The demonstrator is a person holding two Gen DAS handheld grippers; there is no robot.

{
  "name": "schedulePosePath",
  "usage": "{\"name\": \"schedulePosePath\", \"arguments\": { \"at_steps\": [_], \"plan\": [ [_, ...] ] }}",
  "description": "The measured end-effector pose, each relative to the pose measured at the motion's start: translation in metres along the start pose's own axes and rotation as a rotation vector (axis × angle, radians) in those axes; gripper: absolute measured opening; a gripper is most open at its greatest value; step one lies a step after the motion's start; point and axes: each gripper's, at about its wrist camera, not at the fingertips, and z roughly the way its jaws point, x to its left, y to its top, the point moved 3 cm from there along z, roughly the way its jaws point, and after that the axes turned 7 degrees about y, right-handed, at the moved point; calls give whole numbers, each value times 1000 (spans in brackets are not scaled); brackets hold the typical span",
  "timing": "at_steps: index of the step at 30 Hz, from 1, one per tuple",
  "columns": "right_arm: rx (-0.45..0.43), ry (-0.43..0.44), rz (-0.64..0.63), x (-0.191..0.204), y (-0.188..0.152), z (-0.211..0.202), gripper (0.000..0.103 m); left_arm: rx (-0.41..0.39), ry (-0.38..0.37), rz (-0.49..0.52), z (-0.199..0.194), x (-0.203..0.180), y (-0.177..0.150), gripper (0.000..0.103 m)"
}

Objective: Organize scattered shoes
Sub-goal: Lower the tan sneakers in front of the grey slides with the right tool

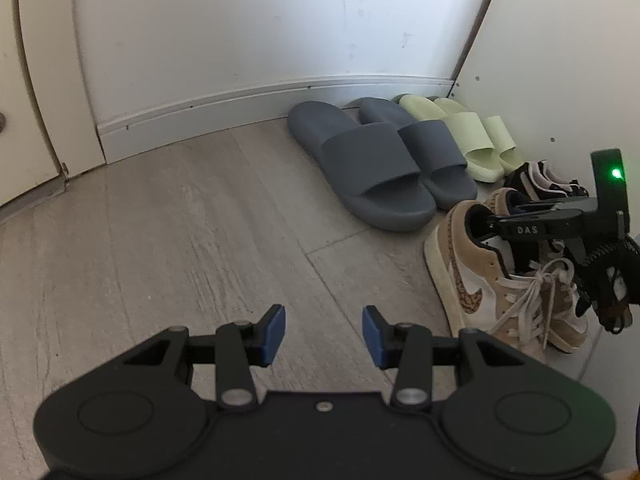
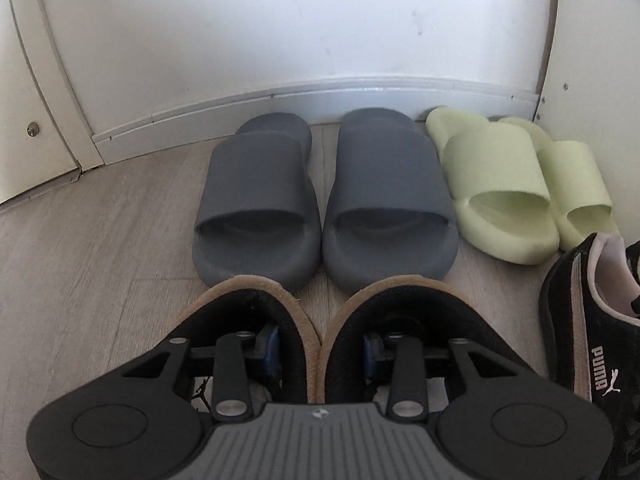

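Tan sneakers point(image 2: 320, 320): suede-trimmed pair with black lining, side by side on the floor, collars touching, just in front of the grey slides.
Right gripper point(image 2: 320, 350): one blue-padded finger point(image 2: 272, 346) reaches inside each sneaker, the two inner collar walls pinched together between the pads.
Left gripper point(image 1: 324, 336): jaws apart, nothing between the blue pads point(image 1: 276, 332); it hovers over bare floor, well left of the sneakers.
Grey slides point(image 2: 320, 196): pair set parallel, heels to the skirting board point(image 2: 280, 98).
Pale green slides point(image 2: 516, 188): pair just right of the grey ones, in the corner by a white panel point(image 2: 592, 60).
Black sneaker point(image 2: 592, 344): PUMA lettering on the heel, right of the tan pair.
Floor point(image 1: 160, 240): light wood-grain planks.
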Motion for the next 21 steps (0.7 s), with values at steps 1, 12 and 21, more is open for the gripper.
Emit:
{"name": "schedulePosePath", "arguments": {
  "at_steps": [1, 12, 21],
  "plan": [
    [27, 5, 6, 0, 4, 1, 44, -1, -3, 2, 0, -1, 0, 44],
    [222, 38, 97, -4, 33, 1, 60, 11, -6, -5, 0, 5, -2, 44],
    [-76, -78, 12, 2, -14, -93, 73, 22, -32, -17, 3, 5, -4, 45]
  ]
}}
